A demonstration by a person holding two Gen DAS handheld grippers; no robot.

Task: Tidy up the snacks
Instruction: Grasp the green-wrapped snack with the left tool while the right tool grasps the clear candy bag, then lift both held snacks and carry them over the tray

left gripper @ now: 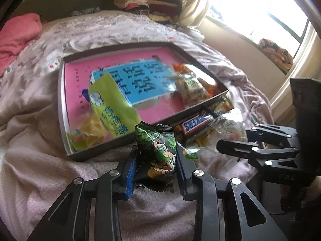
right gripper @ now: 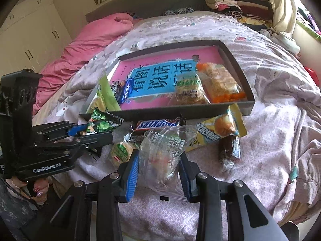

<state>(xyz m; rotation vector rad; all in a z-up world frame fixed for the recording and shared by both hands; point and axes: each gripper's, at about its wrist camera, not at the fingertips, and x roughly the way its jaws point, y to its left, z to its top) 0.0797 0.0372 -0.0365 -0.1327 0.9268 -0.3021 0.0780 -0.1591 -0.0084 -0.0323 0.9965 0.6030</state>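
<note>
Tray (right gripper: 236,62): on the bed, partly filled — green packet (left gripper: 112,102), noodle packs (right gripper: 190,92) inside.
Left gripper (left gripper: 156,160): clamped on green-black snack (left gripper: 158,152), just short of the tray.
Right gripper (right gripper: 160,168): closed on clear bag (right gripper: 162,150).
Left over: Snickers (right gripper: 158,125), yellow pack (right gripper: 220,128), dark roll (right gripper: 230,150) — loose beside the tray.

Daylight from the window (left gripper: 260,10) blows out to white glare; fisheye edges curve, corners dark, slight blur.
</note>
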